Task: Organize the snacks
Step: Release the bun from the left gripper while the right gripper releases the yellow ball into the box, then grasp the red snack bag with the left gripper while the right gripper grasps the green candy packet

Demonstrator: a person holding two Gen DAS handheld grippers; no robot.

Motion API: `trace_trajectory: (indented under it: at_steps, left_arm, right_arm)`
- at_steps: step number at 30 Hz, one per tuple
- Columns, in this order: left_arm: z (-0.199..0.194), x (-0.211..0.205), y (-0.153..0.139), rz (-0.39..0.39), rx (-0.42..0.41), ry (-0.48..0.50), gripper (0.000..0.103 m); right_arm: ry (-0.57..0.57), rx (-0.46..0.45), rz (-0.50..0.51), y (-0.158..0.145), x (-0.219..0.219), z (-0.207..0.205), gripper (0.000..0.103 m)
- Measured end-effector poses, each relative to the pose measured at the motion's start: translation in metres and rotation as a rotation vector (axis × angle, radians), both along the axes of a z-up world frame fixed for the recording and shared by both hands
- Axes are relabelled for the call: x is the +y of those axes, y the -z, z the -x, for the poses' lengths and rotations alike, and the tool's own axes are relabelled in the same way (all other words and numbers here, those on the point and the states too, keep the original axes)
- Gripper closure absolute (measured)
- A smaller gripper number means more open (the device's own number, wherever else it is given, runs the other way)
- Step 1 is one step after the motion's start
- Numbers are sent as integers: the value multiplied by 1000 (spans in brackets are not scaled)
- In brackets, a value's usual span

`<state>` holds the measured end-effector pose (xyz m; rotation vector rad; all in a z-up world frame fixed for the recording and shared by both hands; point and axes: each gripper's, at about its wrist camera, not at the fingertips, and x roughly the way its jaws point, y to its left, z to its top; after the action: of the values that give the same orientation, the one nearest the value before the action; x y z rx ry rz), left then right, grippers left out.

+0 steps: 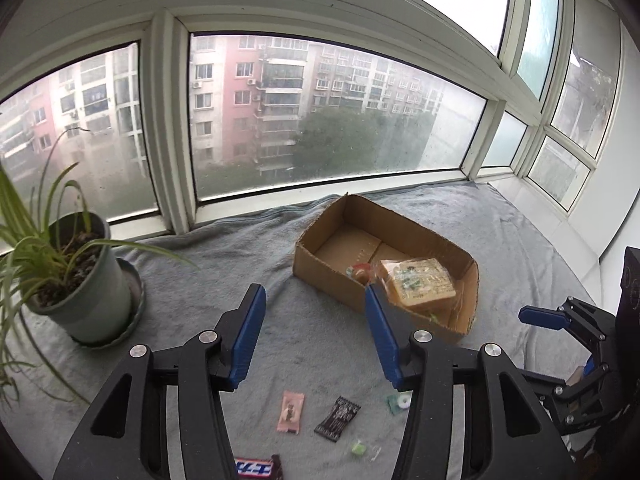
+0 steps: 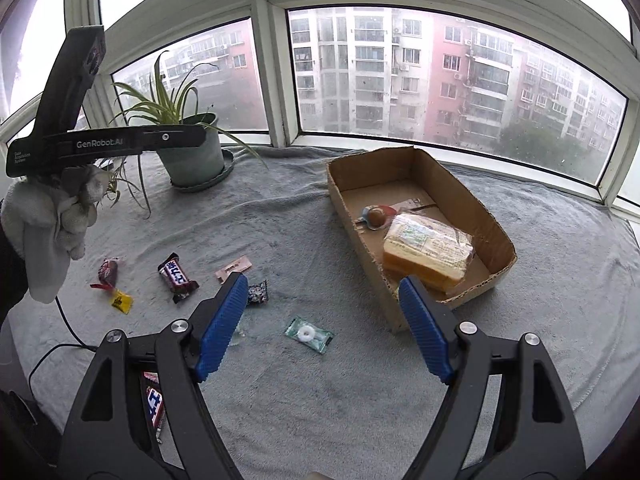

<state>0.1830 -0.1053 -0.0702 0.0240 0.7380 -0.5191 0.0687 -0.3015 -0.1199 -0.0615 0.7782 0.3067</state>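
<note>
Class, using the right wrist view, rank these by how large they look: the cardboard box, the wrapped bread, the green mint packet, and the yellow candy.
1. cardboard box
2. wrapped bread
3. green mint packet
4. yellow candy

The gaps look clear, despite the packet sitting nearer the camera.

Brown cardboard box on grey-blue towel; blue ribbed jaws.

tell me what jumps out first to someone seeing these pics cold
The open cardboard box on the grey blanket draws the eye first, with a wrapped sandwich and a round lollipop already inside. Left of it, small wrapped snacks lie scattered on the blanket, among them a green ring-mint packet and a dark chocolate bar. A potted spider plant stands by the window behind.
</note>
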Motion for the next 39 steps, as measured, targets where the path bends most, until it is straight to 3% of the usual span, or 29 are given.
trace_trajectory:
  at_steps: [10,20,23,32,35,39]
  left_arm:
    - [64,88,13,-17,25,-120,53]
    - [112,149,82,-89,197,-219,53]
    - [122,156,94,-143,205,-249,53]
    - [126,182,114,-42,277,-352,52]
    - [120,182,121,-20,294,-384,45]
    - [113,182,128,12,327,-416,45]
  right_arm:
    - [-57,65,-17,25,26,9,23]
    - [-104,138,-15,56,52,7,23]
    - [-103,161,-22,65,56,5,23]
    - [-125,206,-12,85,71,-5,23]
    - [-132,232,-8,92,75,-10,33]
    - [-137,254,9,103,82,-18,40]
